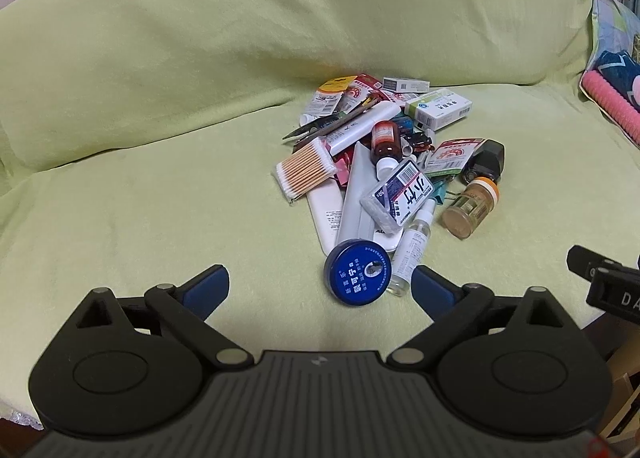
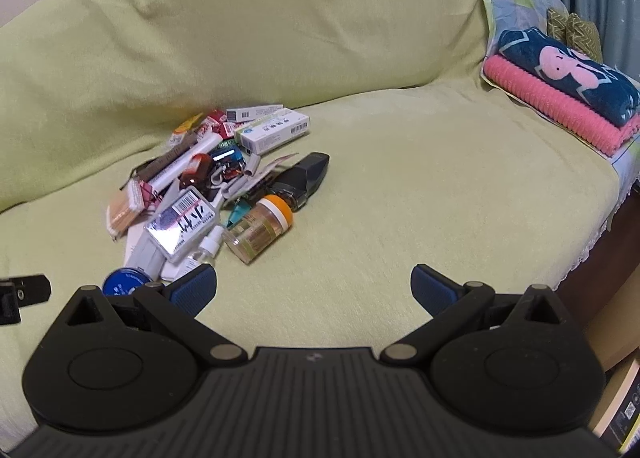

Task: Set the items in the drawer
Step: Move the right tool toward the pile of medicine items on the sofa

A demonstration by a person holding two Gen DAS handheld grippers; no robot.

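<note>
A pile of small household items (image 1: 384,161) lies on a green-covered sofa seat (image 1: 160,217). In it are a round blue tin (image 1: 358,272), cotton swabs (image 1: 306,171), a brown bottle (image 1: 385,141), a clear jar with an orange lid (image 1: 472,203), a spray bottle (image 1: 414,244) and medicine boxes (image 1: 438,107). My left gripper (image 1: 320,288) is open just short of the blue tin, nothing between its fingers. My right gripper (image 2: 314,290) is open over bare seat, right of the pile (image 2: 216,185); the jar (image 2: 260,227) lies ahead to its left. No drawer is in view.
Folded pink and dark blue towels (image 2: 560,89) are stacked at the sofa's right end. The sofa back (image 2: 280,25) rises behind the pile. The seat's right edge (image 2: 592,238) drops to a wooden surface. Part of the other gripper (image 1: 608,286) shows at the right of the left view.
</note>
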